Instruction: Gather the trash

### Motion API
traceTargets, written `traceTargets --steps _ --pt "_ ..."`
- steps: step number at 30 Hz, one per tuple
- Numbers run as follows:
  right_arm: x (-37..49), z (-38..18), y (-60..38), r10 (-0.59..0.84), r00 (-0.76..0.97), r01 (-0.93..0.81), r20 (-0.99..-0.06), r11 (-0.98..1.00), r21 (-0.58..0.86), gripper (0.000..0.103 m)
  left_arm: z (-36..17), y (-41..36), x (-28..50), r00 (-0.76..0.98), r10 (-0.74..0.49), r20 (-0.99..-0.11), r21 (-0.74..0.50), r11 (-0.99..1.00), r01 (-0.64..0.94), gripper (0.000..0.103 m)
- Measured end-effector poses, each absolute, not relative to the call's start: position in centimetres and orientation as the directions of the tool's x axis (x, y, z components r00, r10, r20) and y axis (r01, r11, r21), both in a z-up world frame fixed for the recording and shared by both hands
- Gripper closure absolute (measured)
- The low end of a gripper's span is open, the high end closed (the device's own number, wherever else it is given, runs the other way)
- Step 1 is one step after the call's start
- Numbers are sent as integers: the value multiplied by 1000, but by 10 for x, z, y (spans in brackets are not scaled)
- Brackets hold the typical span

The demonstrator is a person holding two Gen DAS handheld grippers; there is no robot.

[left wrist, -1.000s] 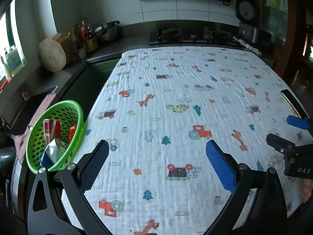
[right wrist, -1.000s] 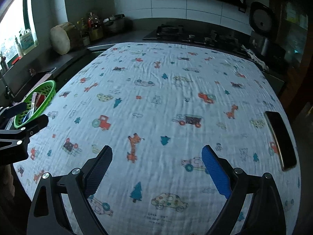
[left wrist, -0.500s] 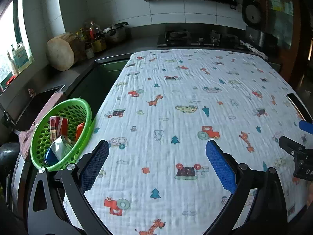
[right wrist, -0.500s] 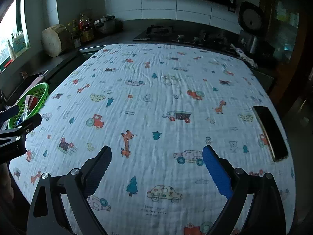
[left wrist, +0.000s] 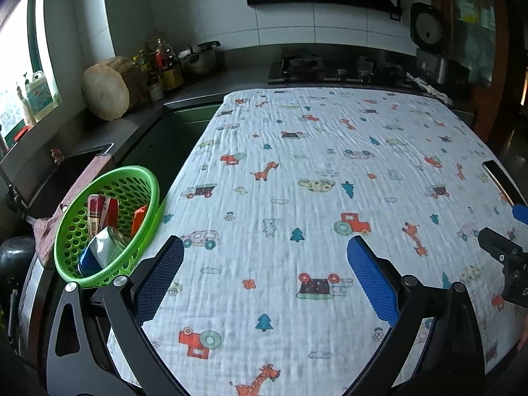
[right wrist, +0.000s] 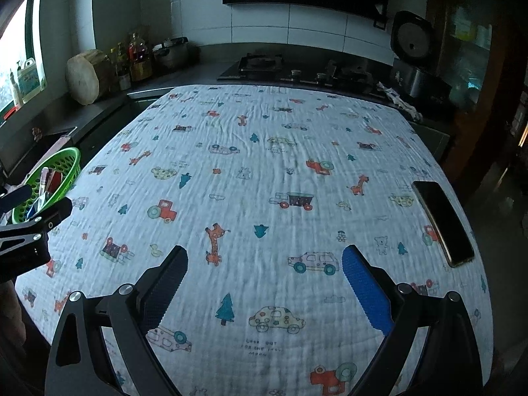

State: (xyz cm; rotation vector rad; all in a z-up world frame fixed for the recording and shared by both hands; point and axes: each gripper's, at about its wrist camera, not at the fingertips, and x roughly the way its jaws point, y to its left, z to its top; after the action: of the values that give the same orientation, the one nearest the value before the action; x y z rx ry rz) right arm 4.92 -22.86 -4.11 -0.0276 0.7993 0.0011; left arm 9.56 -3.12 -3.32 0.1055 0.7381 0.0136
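Note:
A green perforated basket stands at the table's left edge and holds wrappers, red packets and a crushed silver-blue pack; it also shows in the right wrist view. My left gripper is open and empty over the printed cloth, to the right of the basket. My right gripper is open and empty above the cloth's near middle. Each gripper's tip shows at the edge of the other's view.
A table covered by a white cloth with cartoon prints. A black phone lies near the cloth's right edge. Behind are a counter with a stove, bottles, a wood block and a sink at the left.
Both grippers have drawn back and risen a little, so more of the table and kitchen is in view. Both stay open and empty. The basket has not moved.

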Motion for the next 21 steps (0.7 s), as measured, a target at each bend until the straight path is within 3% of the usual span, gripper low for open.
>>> traceTargets --steps 21 --pt "49 -42 -232 -9 695 1 -719 1000 -11 11 -34 -38 94 738 28 -675 92 995 47 5"
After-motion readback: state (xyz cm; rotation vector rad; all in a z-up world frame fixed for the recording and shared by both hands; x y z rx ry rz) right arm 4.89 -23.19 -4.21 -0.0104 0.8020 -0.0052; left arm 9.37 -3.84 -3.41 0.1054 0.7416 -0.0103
